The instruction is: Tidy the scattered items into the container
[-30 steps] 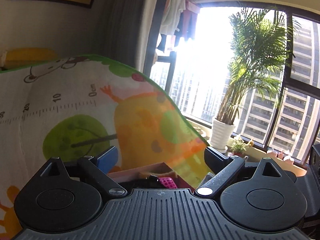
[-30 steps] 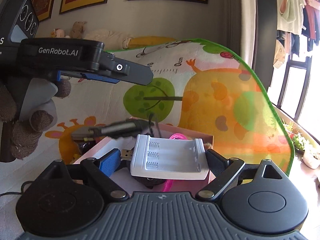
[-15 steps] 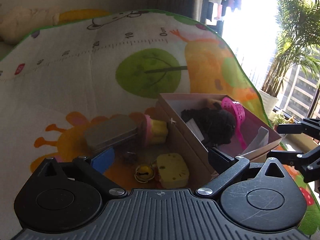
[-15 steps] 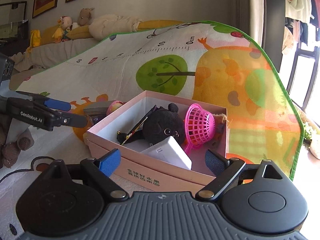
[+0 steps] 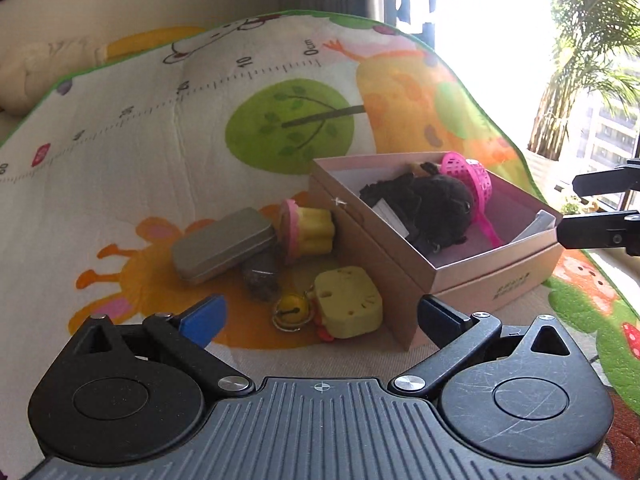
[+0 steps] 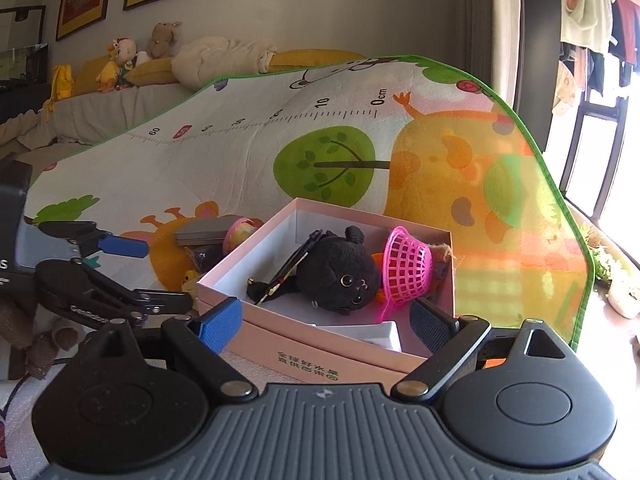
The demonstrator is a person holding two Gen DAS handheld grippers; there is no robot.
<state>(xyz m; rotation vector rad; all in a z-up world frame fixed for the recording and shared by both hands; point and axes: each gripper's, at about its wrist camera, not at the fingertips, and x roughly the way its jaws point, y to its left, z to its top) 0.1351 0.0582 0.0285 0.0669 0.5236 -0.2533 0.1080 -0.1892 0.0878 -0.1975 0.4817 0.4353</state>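
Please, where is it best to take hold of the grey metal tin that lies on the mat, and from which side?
Probably across its short width, near the free end. The grey tin lies flat and long, and its other end sits against the pink-and-yellow cupcake toy, with a dark object at its near edge. The open left hand-held gripper could come from above, at the end away from the pink box.

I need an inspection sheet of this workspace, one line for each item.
Surface: cartoon play mat, bare in places.
Job's things: pink box holds black plush, pink net scoop, white holder; outside lie grey tin, cupcake toy, yellow bell, yellow cheese-like block.
Clutter: dark wrapped lump.
Grippers: left gripper open, empty; right gripper open, empty.
Cables: nothing seen.
Surroundings: sofa toys, window palm.
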